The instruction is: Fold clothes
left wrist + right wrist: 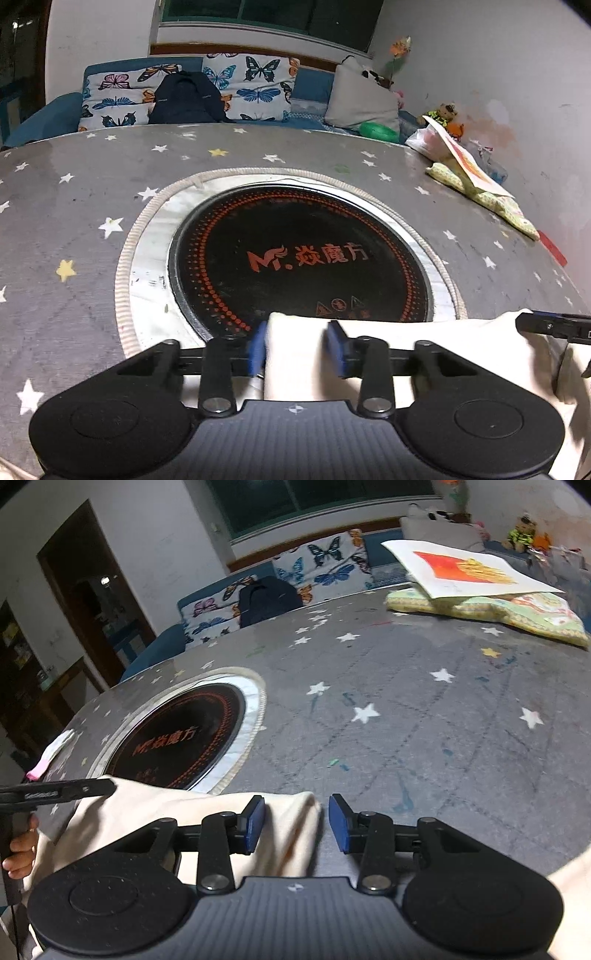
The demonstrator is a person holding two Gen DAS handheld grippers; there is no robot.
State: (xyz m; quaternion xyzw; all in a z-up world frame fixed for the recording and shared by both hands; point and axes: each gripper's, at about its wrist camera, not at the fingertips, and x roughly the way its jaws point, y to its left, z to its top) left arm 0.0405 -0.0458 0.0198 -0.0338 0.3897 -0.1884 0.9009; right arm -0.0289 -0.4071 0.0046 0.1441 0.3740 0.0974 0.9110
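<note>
The left gripper [295, 347] has its blue pads either side of a fold of the cream cotton garment [424, 354], the left pad touching it, the right pad blurred, so a firm pinch cannot be told. The right gripper [297, 823] stands spread, with the cloth's right corner lying against only its left pad. The garment lies bunched at the near edge of the grey star-printed round table [424, 720], overlapping the black induction hob [299, 258]. Folding seems barely begun: the garment looks neither spread flat nor creased.
</note>
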